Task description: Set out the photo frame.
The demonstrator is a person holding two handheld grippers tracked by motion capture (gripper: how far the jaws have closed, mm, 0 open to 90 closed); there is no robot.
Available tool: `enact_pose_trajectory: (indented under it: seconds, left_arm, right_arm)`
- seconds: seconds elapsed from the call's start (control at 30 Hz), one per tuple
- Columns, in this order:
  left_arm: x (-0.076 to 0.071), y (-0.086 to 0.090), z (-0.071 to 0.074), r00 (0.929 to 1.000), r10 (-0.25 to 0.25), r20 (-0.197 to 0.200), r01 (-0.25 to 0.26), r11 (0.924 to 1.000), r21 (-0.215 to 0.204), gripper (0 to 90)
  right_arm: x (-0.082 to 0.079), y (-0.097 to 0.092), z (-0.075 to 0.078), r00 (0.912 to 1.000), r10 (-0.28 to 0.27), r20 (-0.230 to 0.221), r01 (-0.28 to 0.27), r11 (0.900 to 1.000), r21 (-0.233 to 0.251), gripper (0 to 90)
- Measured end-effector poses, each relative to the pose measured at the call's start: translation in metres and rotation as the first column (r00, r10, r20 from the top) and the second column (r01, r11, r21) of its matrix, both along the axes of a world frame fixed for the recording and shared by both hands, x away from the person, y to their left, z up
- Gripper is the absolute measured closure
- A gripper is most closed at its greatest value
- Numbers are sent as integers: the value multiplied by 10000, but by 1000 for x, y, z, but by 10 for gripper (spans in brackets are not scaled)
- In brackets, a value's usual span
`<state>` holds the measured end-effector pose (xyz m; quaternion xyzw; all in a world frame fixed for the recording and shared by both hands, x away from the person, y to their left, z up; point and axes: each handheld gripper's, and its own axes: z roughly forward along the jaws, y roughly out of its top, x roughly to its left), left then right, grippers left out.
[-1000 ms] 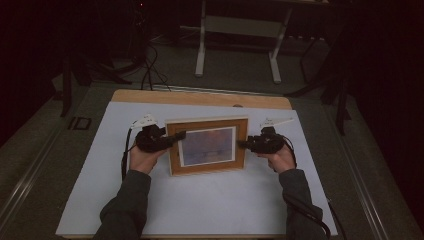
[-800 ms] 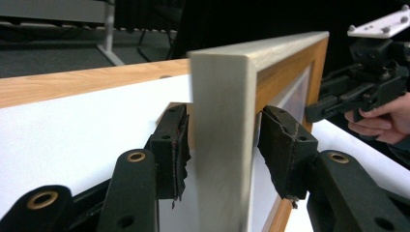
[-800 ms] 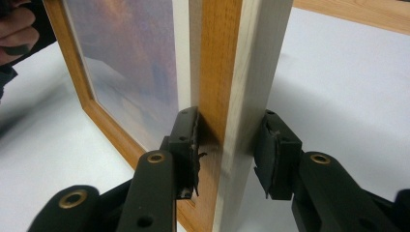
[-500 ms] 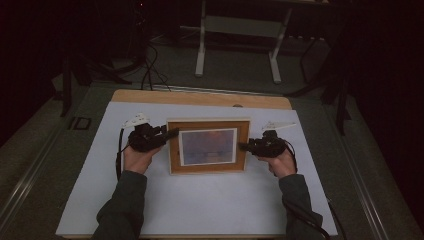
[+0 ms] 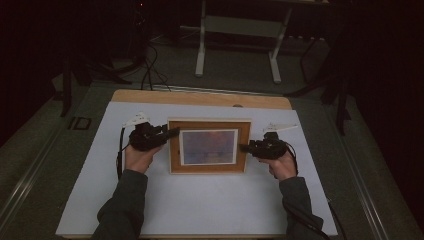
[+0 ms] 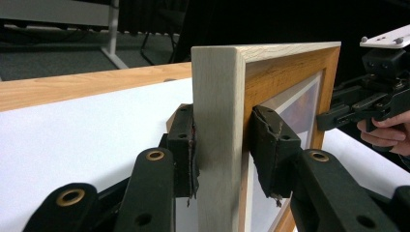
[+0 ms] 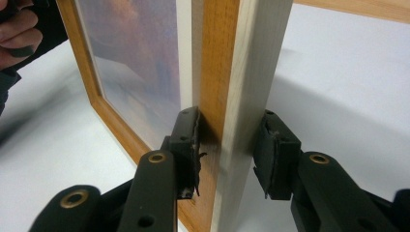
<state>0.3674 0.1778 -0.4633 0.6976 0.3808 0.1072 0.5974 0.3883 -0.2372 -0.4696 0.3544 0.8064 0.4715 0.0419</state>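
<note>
Picture frame (image 5: 209, 147) stands on the white bench (image 5: 200, 210), mid-bench, between your two hands. Left tool (image 6: 222, 159): pads pressed on the frame's left side rail, one on the back, one on the front moulding; its jaws have just been closing, with the rail between them. Right tool (image 7: 227, 154): pinching the right rail the same way.

Handling, as I judge it: rigid wood, moderate weight, no flex. The glazed front is the fragile part, so keep your pads on wood, off the pane. The pale rail edge looks smooth and may slip. Hold at mid-height on both sides and lift evenly to avoid twisting.
</note>
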Motion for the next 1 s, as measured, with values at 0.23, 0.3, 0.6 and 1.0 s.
enact_pose_trajectory:
  seconds: [0.23,0.3,0.6,1.0]
  left_arm:
    - [0,0,0,10000,4,-40,-4,10000,-48,641]
    - [0,0,0,9999,68,-110,-68,10000,14,634]
    - [-4,8,5,9993,209,-300,-216,9995,-218,503]
    - [-19,22,20,9922,1232,-172,-1206,9866,1096,439]
  right_arm:
    - [-1,-1,-1,10000,66,13,-66,10000,37,641]
    - [-1,-1,-1,10000,79,58,-79,10000,24,638]
    - [-2,0,1,9998,-14,220,17,9999,-106,483]
    - [-12,-11,9,9981,-444,423,459,9983,-357,412]
